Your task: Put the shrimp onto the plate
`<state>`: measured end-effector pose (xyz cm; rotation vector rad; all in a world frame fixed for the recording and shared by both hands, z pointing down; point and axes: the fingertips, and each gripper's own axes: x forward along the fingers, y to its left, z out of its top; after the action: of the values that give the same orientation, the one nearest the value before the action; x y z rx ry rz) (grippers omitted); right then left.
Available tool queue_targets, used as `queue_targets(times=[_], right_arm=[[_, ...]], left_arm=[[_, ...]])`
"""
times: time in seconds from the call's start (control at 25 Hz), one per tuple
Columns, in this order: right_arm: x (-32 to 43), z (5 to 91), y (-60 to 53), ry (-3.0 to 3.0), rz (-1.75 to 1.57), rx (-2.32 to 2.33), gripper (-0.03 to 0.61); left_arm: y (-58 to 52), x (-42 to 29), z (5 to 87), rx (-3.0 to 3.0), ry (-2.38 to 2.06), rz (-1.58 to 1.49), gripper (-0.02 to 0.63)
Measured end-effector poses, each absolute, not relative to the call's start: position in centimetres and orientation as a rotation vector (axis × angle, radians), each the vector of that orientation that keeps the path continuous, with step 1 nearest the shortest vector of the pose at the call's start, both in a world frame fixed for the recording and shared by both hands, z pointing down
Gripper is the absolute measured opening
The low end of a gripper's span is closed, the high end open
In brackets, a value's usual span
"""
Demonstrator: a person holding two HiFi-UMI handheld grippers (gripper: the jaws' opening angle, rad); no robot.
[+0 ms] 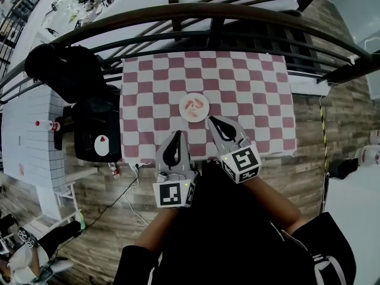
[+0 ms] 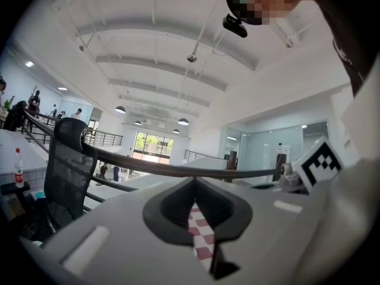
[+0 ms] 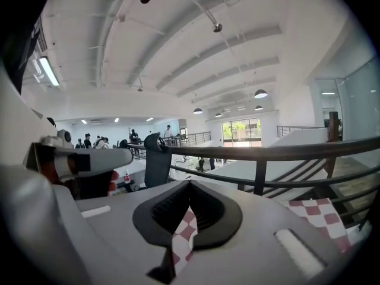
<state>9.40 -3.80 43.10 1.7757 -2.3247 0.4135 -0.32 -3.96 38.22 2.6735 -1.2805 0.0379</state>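
A white plate (image 1: 194, 116) sits on the checkered tablecloth (image 1: 249, 94), near the middle of its front half. Pink shrimp (image 1: 193, 105) lie on the plate. My left gripper (image 1: 177, 133) hovers over the cloth's front edge, just below and left of the plate, shut with nothing in it. My right gripper (image 1: 212, 120) is shut and empty too, its tip close to the plate's lower right rim. In the left gripper view the left gripper (image 2: 193, 180) points up over the table, with only cloth showing through its gap. The right gripper view shows the right gripper (image 3: 190, 183) the same way.
A dark curved railing (image 1: 208, 16) runs along the table's far side. A black chair (image 1: 95, 129) stands at the table's left, beside a white table (image 1: 27, 135) with a small bottle (image 1: 47, 124). A cable (image 1: 127, 189) lies on the wooden floor.
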Motion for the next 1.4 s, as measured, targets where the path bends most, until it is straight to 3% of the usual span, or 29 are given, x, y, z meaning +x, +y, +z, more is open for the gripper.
queue_targets(times=[0.4,1.4], right_arm=[[11.9,38.3,-1.0,-2.245,0.259,1.968,-0.002],[16.7,37.5,3.1,-1.944,0.189,2.213,-0.003]], left_arm=[[-3.1,4.8,37.1,2.825,-1.081,0.044,0.009],[-0.7,10.6,36.6,2.921,-0.741,0.01,0.009]])
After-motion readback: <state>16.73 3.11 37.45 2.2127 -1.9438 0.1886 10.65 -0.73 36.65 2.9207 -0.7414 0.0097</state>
